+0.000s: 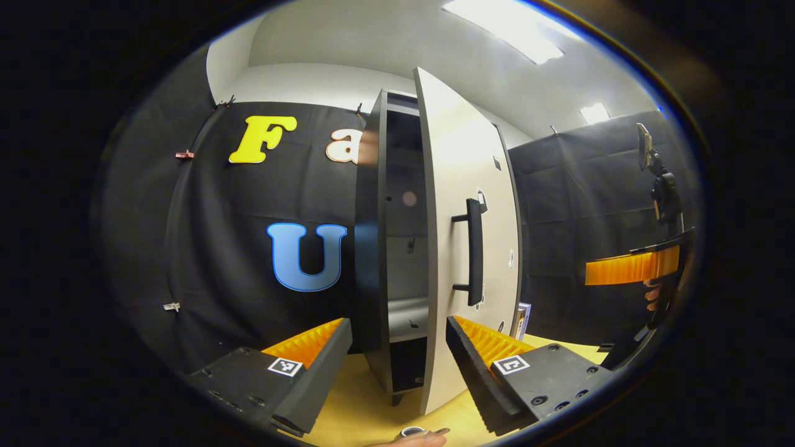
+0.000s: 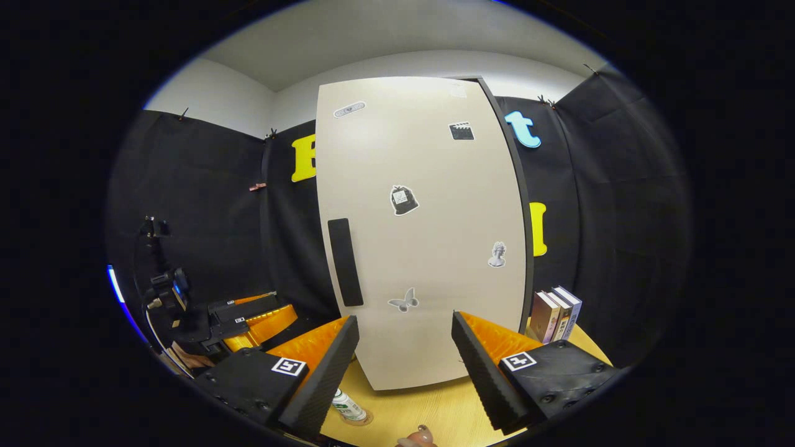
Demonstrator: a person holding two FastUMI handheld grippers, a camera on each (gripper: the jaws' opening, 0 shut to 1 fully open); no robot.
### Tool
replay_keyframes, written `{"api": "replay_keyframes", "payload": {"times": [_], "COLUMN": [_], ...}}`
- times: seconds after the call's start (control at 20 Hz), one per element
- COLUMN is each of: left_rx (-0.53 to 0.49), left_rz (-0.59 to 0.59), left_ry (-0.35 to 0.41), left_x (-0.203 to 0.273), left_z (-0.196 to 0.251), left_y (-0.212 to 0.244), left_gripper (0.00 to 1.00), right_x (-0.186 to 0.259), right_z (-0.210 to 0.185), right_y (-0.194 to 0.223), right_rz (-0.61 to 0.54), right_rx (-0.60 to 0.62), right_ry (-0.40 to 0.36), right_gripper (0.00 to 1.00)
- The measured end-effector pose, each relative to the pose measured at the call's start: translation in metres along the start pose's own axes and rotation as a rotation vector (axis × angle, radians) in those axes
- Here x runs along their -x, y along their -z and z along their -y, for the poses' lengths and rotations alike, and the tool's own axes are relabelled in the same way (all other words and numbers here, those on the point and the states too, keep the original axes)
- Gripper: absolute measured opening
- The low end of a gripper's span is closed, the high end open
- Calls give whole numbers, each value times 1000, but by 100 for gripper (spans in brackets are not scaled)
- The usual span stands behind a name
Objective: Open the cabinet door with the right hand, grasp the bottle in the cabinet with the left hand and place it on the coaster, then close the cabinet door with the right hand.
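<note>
Standing ajar in the left gripper view, the cabinet door [image 1: 463, 248] is seen edge-on as a flat, smooth pale panel with a straight dark bar handle [image 1: 474, 251]. The cabinet [image 1: 379, 248] behind it is a tall box with dark matt sides and shelves; no bottle can be made out on the shelves that show. The left gripper [image 1: 397, 366] is held wide apart with nothing between its ridged, wedge-shaped fingers, the door's lower edge lying in the gap at 12 o'clock. At 3 o'clock the other gripper is glimpsed, held by a hand.

In the right gripper view the door's face is dotted with small stickers, and open yellow tabletop [image 2: 435, 410] is left below its bottom edge. The right gripper [image 2: 404, 366] is likewise spread wide and empty. The bottle [image 2: 348, 405], a small cylinder with a green-and-white label, is found standing on the round coaster [image 2: 360, 419] at about 7 o'clock, just beside the left finger's tip. Upright books [image 2: 556, 313] are ranged at 3 o'clock.
</note>
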State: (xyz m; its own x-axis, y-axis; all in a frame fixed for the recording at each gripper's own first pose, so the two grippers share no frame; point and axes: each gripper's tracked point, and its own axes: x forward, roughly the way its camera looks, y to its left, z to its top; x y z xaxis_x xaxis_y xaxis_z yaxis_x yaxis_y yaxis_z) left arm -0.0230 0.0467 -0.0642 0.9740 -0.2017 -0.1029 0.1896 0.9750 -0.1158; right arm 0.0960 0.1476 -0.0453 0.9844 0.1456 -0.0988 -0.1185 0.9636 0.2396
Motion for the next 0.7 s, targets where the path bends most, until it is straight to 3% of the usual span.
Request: {"api": "replay_keyframes", "payload": {"times": [0.7], "left_rx": [1], "left_rz": [20], "left_ry": [18], "left_x": [-11], "left_z": [-1], "left_y": [-3], "left_gripper": [96], "right_x": [-3], "right_z": [7], "right_y": [-16], "right_rz": [40], "right_rx": [-29], "right_ry": [48], "right_gripper": [98]}}
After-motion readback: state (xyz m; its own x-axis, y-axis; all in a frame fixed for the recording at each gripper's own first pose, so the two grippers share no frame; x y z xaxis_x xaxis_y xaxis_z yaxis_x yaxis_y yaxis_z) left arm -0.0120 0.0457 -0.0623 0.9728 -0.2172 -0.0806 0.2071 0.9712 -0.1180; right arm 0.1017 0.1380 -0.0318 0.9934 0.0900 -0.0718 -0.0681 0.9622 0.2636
